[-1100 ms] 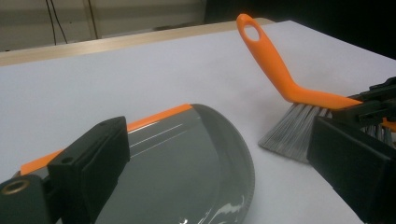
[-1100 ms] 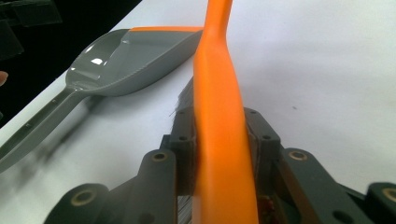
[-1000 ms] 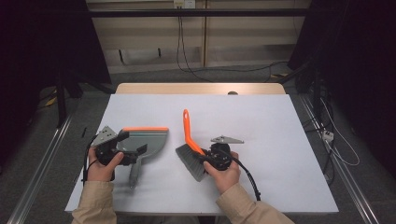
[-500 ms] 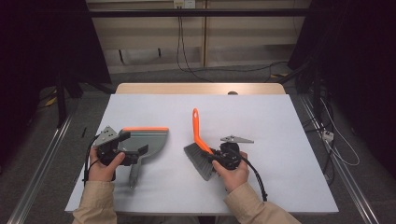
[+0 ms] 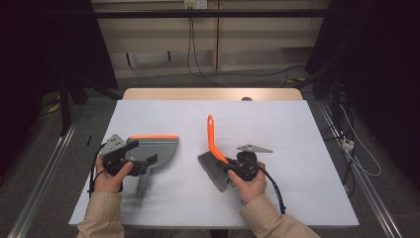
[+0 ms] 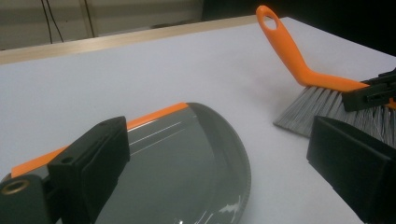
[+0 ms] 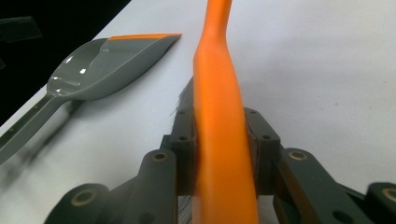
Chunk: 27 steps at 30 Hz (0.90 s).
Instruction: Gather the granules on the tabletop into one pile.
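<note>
A grey dustpan (image 5: 157, 147) with an orange lip lies flat on the left half of the white table, its handle pointing toward the near edge. My left gripper (image 5: 141, 152) hovers over its near left part, jaws wide and open. In the left gripper view the dustpan (image 6: 187, 154) lies below the left gripper (image 6: 219, 158), with a gap to the right jaw. My right gripper (image 5: 229, 166) is shut on a hand brush (image 5: 214, 139), whose orange handle points away and whose grey bristles rest on the table. In the right gripper view both pads press the brush (image 7: 219, 93) at the right gripper (image 7: 219, 135); the dustpan (image 7: 107, 60) sits at upper left.
The white table (image 5: 297, 129) has a wooden strip (image 5: 213, 94) along its far edge. Cables hang and trail on the floor behind it, and metal rails run along the floor on both sides. Bare tabletop lies to the right and beyond the brush.
The right hand has carried the brush a little to the right, and its handle now points more straight away from me. The left hand and dustpan stayed put.
</note>
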Tool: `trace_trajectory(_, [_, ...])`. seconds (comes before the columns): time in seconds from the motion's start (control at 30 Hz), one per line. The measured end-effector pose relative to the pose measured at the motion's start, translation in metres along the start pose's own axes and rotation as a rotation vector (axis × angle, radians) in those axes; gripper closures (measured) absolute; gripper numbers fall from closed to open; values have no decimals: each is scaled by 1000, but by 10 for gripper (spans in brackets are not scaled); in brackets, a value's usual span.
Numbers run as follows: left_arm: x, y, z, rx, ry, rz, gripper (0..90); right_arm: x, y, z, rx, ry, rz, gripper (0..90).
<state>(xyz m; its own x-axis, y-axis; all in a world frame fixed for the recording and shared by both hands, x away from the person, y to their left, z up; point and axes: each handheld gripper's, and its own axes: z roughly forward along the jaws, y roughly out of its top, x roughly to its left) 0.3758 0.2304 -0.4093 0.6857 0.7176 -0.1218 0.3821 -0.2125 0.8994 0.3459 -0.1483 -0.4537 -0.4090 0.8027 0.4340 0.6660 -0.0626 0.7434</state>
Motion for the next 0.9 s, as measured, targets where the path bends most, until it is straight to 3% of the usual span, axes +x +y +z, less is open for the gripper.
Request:
trace_trajectory(0.43, [-1,0,1,-3,-4,3,58,-7,0,-8,-6,-17,2,695])
trace_trajectory(0.9, [-1,0,3,7,-7,4,58,-8,2,-7,-51,55,57,707])
